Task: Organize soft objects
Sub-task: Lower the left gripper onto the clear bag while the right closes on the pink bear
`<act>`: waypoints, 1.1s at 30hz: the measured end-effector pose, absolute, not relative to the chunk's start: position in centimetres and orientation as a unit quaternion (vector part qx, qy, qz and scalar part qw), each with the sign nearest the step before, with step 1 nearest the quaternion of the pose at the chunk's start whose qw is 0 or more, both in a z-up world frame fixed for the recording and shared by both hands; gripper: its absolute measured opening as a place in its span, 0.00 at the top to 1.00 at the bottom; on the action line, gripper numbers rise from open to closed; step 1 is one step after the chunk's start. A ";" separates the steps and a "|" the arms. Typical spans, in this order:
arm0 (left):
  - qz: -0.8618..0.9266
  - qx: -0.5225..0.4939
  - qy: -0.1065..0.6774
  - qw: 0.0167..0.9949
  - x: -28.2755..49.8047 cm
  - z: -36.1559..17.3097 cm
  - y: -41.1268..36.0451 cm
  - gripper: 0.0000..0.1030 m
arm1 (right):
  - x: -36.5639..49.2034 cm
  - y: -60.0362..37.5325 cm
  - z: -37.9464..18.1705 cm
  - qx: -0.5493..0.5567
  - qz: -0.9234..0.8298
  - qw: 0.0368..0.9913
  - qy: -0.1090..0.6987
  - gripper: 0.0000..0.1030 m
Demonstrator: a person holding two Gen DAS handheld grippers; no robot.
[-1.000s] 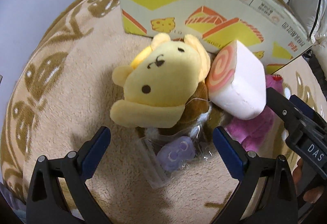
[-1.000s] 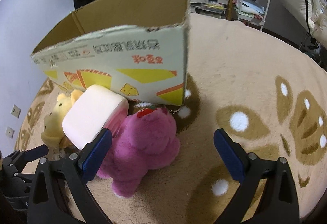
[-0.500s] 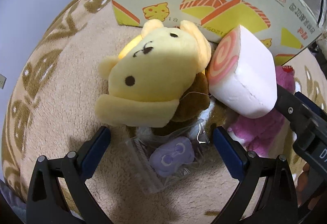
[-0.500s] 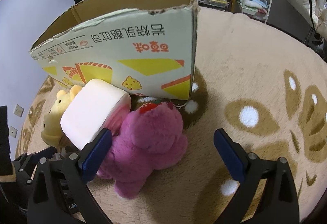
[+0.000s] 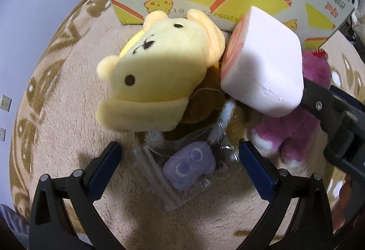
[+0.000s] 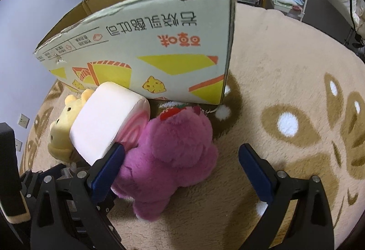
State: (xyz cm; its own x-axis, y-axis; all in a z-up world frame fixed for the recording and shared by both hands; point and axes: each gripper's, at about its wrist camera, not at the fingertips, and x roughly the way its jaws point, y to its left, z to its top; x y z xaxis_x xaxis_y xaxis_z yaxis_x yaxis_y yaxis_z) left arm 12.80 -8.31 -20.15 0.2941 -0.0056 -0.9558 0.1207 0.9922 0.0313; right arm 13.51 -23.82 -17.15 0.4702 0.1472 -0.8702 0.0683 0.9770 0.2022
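- Both of our grippers have moved closer to the toy pile than 1 second ago, so the yellow plush bear (image 5: 159, 72) and the printed cardboard box (image 6: 159, 49) now fill more of each view.
- Our left gripper (image 5: 180, 172) has its 2 blue-padded fingers spread wide, holding nothing; a small purple toy in a clear plastic bag (image 5: 189, 167) lies between them on the beige patterned rug (image 5: 63, 113).
- Our right gripper (image 6: 182, 172) is also spread wide; its left finger (image 6: 107, 170) sits against the white foam roll with a pink swirl (image 6: 107, 122) and the magenta plush bear (image 6: 173, 149).
- We see the roll leaning on both bears, just in front of the box.
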 end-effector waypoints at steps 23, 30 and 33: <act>-0.059 0.069 0.564 0.821 10.3 -17.7 -9.3 0.45 | 12.8 -23.3 -17.3 0.116 0.038 0.845 0.521 0.10; -0.072 0.049 0.583 0.808 11.2 -18.2 -8.2 0.44 | 12.4 -21.6 -18.0 0.065 0.037 0.842 0.534 0.10; -0.086 0.059 0.595 0.797 11.7 -18.7 -8.4 0.35 | 12.6 -21.8 -18.1 0.072 0.036 0.841 0.535 0.10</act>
